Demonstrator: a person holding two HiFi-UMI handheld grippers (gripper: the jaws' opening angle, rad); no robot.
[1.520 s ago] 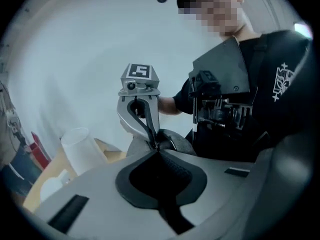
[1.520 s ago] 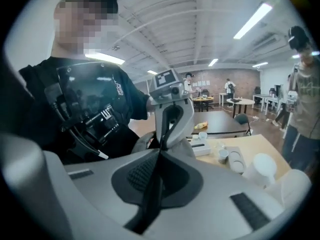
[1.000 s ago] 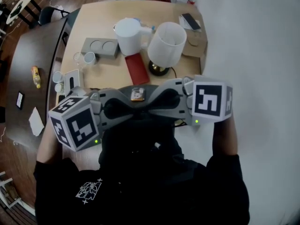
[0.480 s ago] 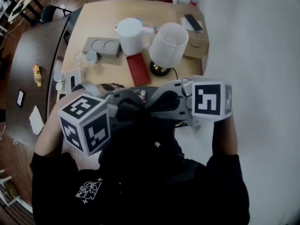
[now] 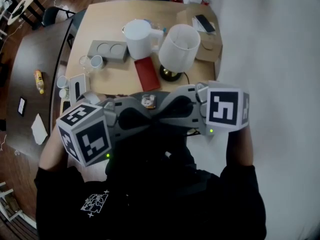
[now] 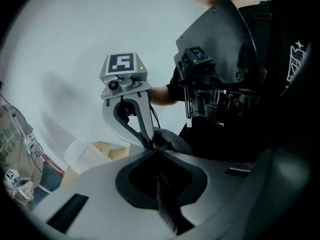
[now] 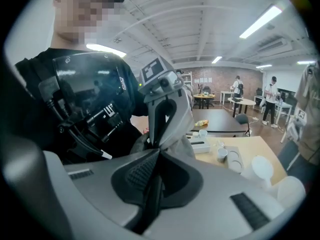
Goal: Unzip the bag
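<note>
While both grippers are meeting tip to tip in front of my chest, the bag [image 6: 175, 140] is hanging between them as a bunch of dark grey fabric, just on my side of the table [image 5: 100, 19] edge and above my black shirt. My left gripper [image 6: 156, 153] has just been closing its jaws, and they are now pinching a narrow strip of that dark fabric running down between the pads. My right gripper [image 7: 159, 151] is holding its jaws pressed together on a thin dark fold of the same bag, with grey fabric bulging out just beyond the tips. I cannot tell from either gripper view whether the strip being gripped is the zipper pull or plain material. Both grippers are pointing inward and slightly downward, touching or nearly touching at the tips. Beyond them, a white pitcher [image 5: 137, 38], a white lampshade [image 5: 178, 46], a red book [image 5: 146, 74] and a grey tray [image 5: 107, 50] are sitting on the table, well apart from the bag.
</note>
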